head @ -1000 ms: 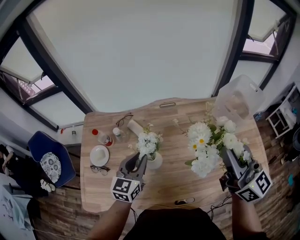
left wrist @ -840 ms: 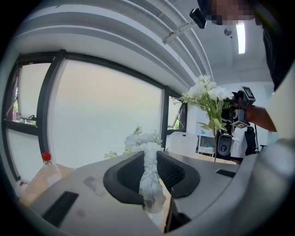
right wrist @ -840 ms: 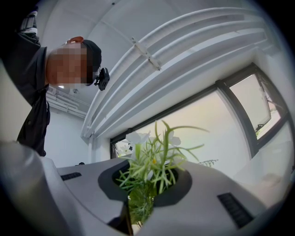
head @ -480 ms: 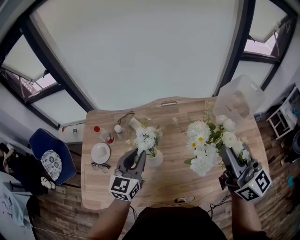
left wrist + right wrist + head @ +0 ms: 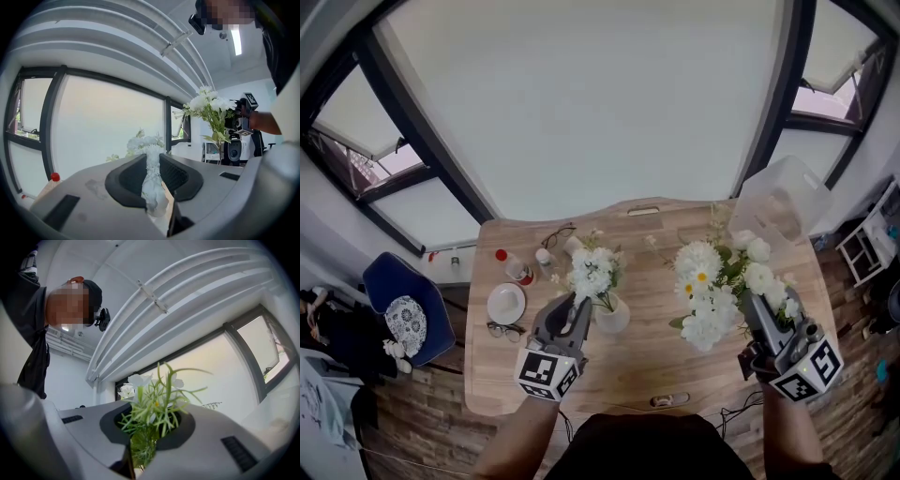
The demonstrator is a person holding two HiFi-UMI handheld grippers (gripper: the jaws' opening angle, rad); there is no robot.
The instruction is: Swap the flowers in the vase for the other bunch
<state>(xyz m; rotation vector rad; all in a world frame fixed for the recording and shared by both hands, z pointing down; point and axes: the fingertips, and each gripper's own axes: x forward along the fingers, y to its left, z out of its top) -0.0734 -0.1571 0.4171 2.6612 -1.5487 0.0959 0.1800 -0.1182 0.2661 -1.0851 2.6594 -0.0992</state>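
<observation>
— Tongs first: what has the left tongs (image 5: 577,306) got?
— Its jaws are drawn nearly together on the pale wrapped stem of the small white bunch (image 5: 592,273). The left gripper view shows that stem pinched between the pads, with the blooms beyond the tips.
— And where is that bunch against the vase (image 5: 614,320)?
— The blooms stand at 12 o'clock of the vase, above its mouth. The stem ends reach down to the mouth; whether they are clear of it I cannot tell.
— The vase itself?
— Upright on the worktop (image 5: 649,361), a little toward 9 o'clock from the middle, just beside the left tongs at their 3 o'clock.
— The right tongs (image 5: 757,302)?
— Closed to a narrow gap on the green stems of the large daisy bunch (image 5: 711,286). The right gripper view has those stems packed between the jaws. The bunch is held in the air over the 3 o'clock half of the worktop, well apart from the vase.
— Anything else on the worktop?
— A white plate (image 5: 506,303) at the 9 o'clock edge, with a red-capped bottle (image 5: 517,270) at its 12 o'clock. Glasses (image 5: 553,235) lie toward 11 o'clock, and a clear tub (image 5: 783,199) sits at the 2 o'clock corner.
</observation>
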